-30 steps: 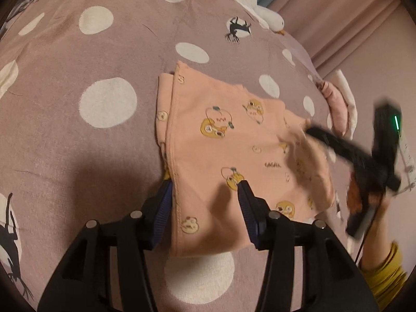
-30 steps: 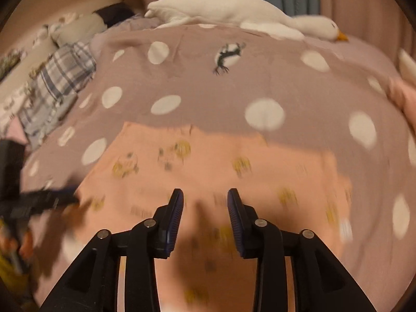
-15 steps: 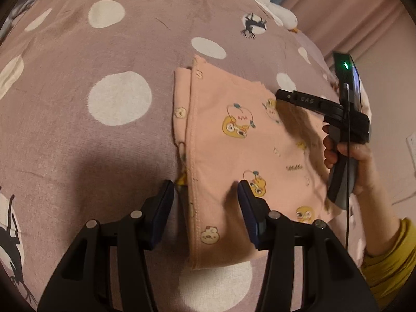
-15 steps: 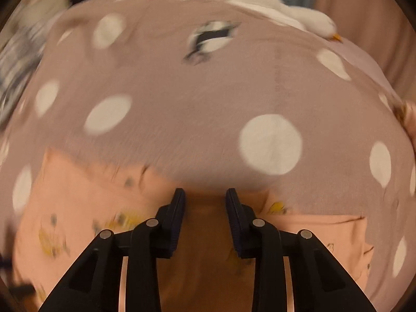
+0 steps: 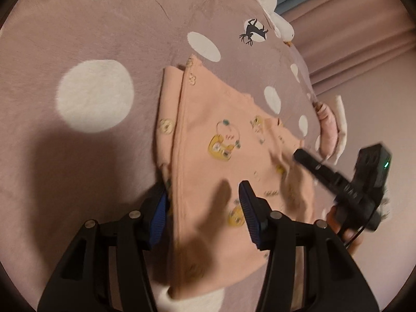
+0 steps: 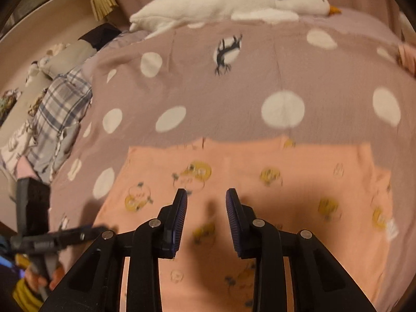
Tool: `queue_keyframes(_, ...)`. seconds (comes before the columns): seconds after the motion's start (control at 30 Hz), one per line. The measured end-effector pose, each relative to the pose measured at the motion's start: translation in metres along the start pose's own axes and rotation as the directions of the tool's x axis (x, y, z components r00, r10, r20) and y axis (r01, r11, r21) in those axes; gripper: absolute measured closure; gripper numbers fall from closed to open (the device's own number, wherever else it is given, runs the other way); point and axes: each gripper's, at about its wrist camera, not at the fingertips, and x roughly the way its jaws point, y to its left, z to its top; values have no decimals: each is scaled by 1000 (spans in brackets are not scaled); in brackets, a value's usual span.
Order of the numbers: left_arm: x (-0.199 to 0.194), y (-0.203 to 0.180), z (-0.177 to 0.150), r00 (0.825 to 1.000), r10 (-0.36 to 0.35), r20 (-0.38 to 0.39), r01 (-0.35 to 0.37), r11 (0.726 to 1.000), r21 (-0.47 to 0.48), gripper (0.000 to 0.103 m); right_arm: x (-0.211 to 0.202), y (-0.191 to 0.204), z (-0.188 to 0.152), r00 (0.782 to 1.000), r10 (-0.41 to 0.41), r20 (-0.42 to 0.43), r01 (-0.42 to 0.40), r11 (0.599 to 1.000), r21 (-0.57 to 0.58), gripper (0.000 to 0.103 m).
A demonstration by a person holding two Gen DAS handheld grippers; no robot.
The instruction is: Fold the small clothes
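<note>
Soft peach printed garment (image 5: 223,140), folded flat, on plush polka-dot blanket (image 5: 93,52)

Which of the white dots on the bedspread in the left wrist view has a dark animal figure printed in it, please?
The small dot near the top right of the bedspread, beside the white plush goose. It carries a black animal silhouette; every other dot, like the large one left of the peach garment, is plain white.

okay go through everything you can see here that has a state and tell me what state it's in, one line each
Peach garment: partly folded, lying flat on the bedspread.
Left gripper: jaws open, straddling the garment's folded edge, not pinching.
Right gripper: jaws open, over the garment, nothing between them.
Polka-dot bedspread: spread flat.
Plush goose: lying on its side.
Plaid cloth: crumpled, unfolded.
</note>
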Motion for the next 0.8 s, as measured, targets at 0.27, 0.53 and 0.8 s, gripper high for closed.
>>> queue_keyframes(0.27,8,-11,3,998,61,-22,-61,998,-3,78,43,-15,6,997,-20,-78,31,988,153,87)
queue_keyframes(0.53,3,-19,2,995,96,-6,-96,995,35,84,1,6,-20,998,-38,-45,39,999,24,91)
queue_keyframes(0.8,-6,-56,7,995,94,31,-97,989,115,87,-3,18,-78,990,0,-139,-12,996,-86,91)
